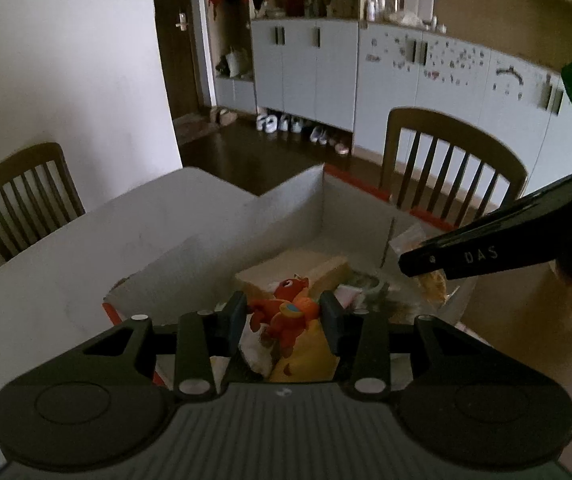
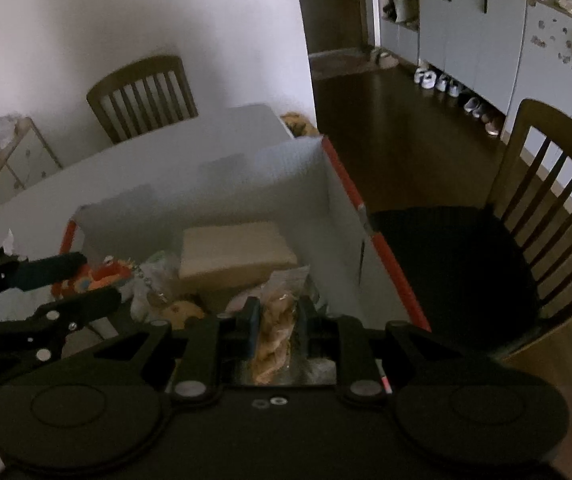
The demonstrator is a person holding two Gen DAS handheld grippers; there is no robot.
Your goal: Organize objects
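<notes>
A white cardboard box with red edges (image 1: 286,200) (image 2: 270,176) stands on the white table. My left gripper (image 1: 284,316) hangs over the box, its jaws around an orange plush dragon (image 1: 289,312), also seen in the right wrist view (image 2: 98,274). My right gripper (image 2: 278,316) is shut on a clear bag of yellowish snacks (image 2: 278,320), held over the box; the bag also shows in the left wrist view (image 1: 433,284). A tan carton (image 2: 238,252) and crumpled wrappers (image 2: 158,280) lie in the box.
The white table (image 1: 66,248) reaches left and back. One wooden chair (image 1: 26,196) stands at the far left, another (image 2: 525,216) right of the box. Grey cabinets (image 1: 313,68) and shoes line the far wall. A small drawer unit (image 2: 14,160) stands left.
</notes>
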